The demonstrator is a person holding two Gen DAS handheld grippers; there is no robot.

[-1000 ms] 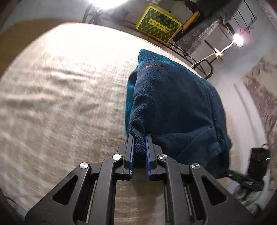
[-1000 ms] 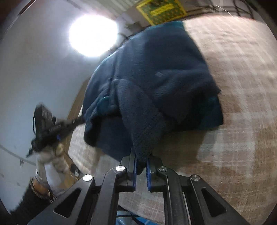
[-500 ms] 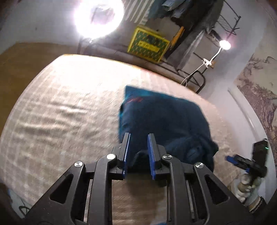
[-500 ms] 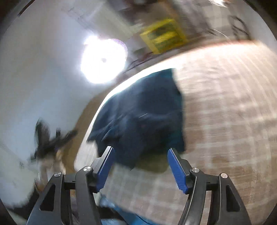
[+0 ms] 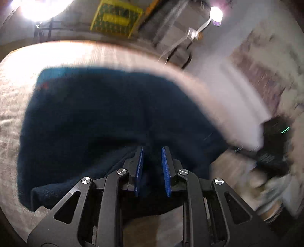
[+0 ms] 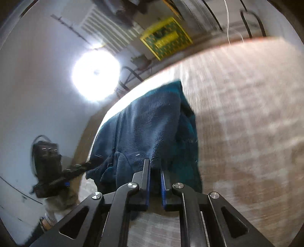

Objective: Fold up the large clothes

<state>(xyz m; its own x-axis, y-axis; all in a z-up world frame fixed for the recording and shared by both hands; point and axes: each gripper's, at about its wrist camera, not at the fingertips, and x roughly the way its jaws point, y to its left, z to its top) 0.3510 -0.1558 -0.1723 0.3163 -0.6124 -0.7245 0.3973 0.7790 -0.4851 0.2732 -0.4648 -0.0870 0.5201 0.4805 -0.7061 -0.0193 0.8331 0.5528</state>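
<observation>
A dark blue fleece jacket [image 5: 106, 117] lies folded on a beige checked bed cover [image 5: 57, 55]. My left gripper [image 5: 152, 149] hangs low over its near edge. Its blue pads stand a little apart, with dark fleece showing in the gap and under the arms. In the right wrist view the same jacket [image 6: 152, 125] lies by the bed's left edge. My right gripper [image 6: 155, 161] is shut on the jacket's near hem. The left gripper [image 6: 86, 165] shows there too, blurred, with its tips at the jacket's left corner. In the left wrist view the right gripper [image 5: 234, 150] is a blur in a gloved hand [image 5: 266, 190].
A yellow-green crate [image 5: 115, 19] stands beyond the far side of the bed, with dark racks beside it. A bright round lamp [image 6: 95, 76] glares at the left and a small lamp [image 5: 215, 14] at the far right. The bed cover [image 6: 247, 114] stretches wide to the right of the jacket.
Both grippers let go of the raised fleece and it dropped flat. The right one opened wide, then shut again on the near hem. The left one swung right, low over the jacket.
</observation>
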